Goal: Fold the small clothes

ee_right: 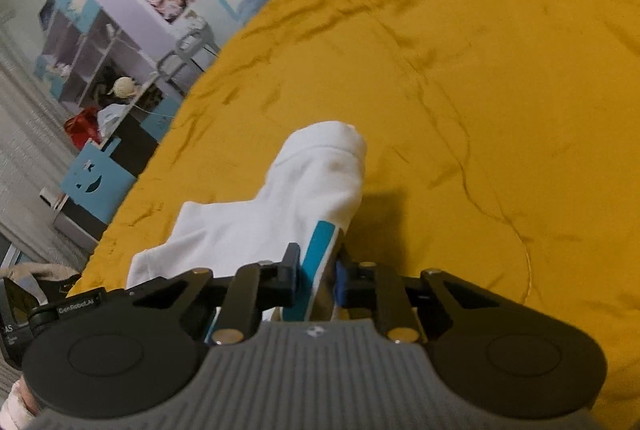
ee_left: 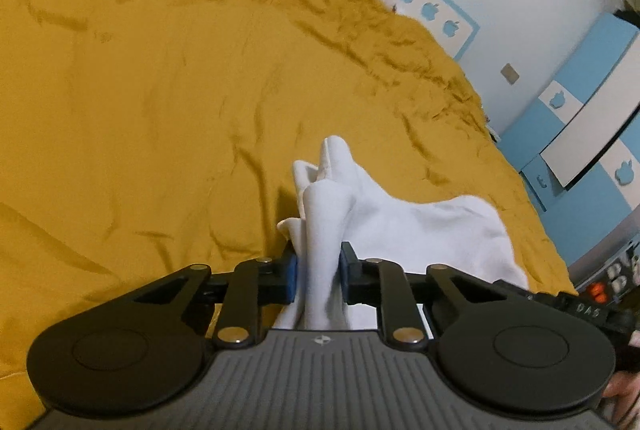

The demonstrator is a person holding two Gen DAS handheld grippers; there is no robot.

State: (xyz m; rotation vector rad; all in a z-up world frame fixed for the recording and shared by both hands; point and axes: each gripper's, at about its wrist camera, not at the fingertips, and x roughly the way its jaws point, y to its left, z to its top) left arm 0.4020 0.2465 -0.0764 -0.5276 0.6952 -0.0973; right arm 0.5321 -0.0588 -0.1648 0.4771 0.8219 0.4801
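A small white garment (ee_left: 420, 226) lies on the mustard-yellow bedspread (ee_left: 160, 89). My left gripper (ee_left: 319, 276) is shut on a bunched fold of the white cloth, which stands up in peaks just beyond the blue pads (ee_left: 292, 278). In the right wrist view the same white garment (ee_right: 256, 226) stretches from the left toward a raised end near the middle. My right gripper (ee_right: 316, 280) is shut on its edge, where a teal stripe (ee_right: 316, 250) runs between the fingers. The cloth under both grippers is hidden by their bodies.
The yellow bedspread (ee_right: 500, 69) fills most of both views, wrinkled toward the far side. Blue and white drawers (ee_left: 580, 133) stand off the bed's right side. A shelf unit (ee_right: 100, 61) with clutter and a blue box (ee_right: 96, 181) stand beyond the bed's left edge.
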